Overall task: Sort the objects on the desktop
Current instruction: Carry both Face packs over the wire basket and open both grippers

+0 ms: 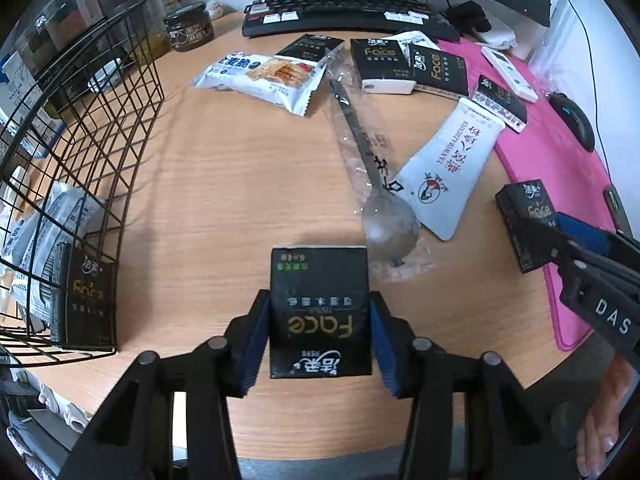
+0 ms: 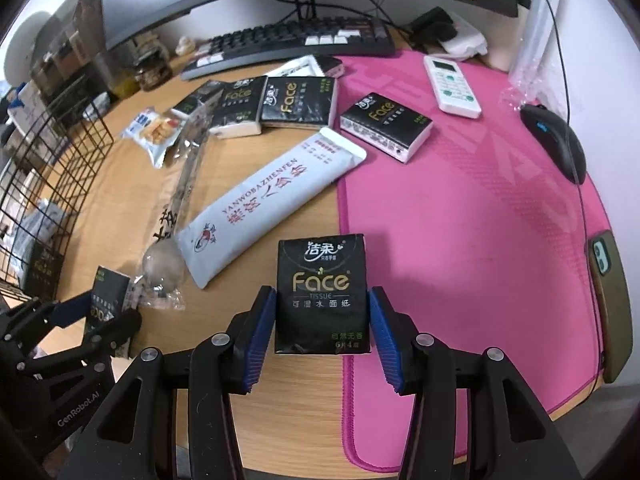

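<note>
Your left claw grips a black tissue pack over the wooden surface; your right claw grips another pack. The wire basket holds a tissue pack and white wrappers.

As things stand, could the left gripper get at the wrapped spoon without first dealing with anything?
Probably not. The left gripper is clamped on a black tissue pack, so its fingers are full. The wrapped spoon lies just beyond on bare desk, with nothing on top; the pack would have to go first, likely into the wire basket.
</note>
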A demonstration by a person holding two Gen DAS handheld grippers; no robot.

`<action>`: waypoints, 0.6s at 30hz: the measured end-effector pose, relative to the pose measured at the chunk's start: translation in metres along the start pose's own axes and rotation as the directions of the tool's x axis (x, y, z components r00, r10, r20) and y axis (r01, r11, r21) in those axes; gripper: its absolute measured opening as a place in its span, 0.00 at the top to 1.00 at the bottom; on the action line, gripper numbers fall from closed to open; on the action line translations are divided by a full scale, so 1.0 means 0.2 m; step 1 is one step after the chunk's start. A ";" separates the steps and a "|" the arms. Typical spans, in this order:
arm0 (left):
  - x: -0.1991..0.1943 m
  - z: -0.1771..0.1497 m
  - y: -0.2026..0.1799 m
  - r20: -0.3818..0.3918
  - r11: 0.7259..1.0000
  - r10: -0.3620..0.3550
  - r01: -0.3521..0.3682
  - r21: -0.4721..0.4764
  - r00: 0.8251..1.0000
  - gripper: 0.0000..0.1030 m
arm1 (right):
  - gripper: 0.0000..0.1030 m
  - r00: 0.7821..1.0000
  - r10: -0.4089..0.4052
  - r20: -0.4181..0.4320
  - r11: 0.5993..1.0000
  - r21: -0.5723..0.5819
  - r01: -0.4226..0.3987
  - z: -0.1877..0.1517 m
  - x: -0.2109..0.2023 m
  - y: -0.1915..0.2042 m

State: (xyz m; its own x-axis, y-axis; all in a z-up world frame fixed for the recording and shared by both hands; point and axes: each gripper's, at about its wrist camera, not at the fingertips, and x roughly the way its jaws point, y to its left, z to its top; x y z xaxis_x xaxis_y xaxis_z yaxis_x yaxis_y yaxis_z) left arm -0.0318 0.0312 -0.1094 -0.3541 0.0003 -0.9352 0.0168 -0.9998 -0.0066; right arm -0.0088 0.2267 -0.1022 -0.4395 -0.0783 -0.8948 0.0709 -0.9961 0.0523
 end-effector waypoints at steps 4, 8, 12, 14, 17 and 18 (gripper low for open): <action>-0.03 0.00 0.00 0.013 1.000 -0.011 0.011 0.004 1.000 0.49 | 0.54 1.000 0.014 -0.003 1.000 -0.001 -0.014 0.00 -0.01 0.01; -0.12 0.00 0.02 0.045 1.000 -0.019 0.019 0.004 0.999 0.49 | 0.54 0.999 0.037 0.012 0.999 -0.010 -0.037 0.00 -0.07 0.04; -0.25 0.01 0.04 0.102 1.000 -0.029 0.029 0.005 0.994 0.49 | 0.54 0.997 0.063 0.043 0.997 -0.043 -0.062 0.01 -0.17 0.11; -0.33 0.02 0.07 0.139 1.000 -0.027 0.027 -0.002 0.990 0.49 | 0.54 0.994 0.092 0.063 0.994 -0.066 -0.088 0.02 -0.24 0.16; -0.47 0.04 0.17 0.201 0.999 -0.010 0.018 -0.038 0.979 0.49 | 0.54 0.986 0.135 0.096 0.986 -0.108 -0.125 0.05 -0.35 0.26; -0.52 0.04 0.21 0.227 0.998 0.001 0.012 -0.055 0.974 0.49 | 0.54 0.980 0.159 0.117 0.980 -0.137 -0.143 0.08 -0.41 0.31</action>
State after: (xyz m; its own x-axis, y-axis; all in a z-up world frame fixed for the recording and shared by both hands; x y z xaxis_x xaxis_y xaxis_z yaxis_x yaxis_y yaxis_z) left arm -0.0027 -0.0108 -0.0093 -0.5571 -0.0051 -0.8304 0.0643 -0.9972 -0.0371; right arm 0.0180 0.1698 -0.0189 -0.5247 -0.2403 -0.8167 0.2550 -0.9597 0.1185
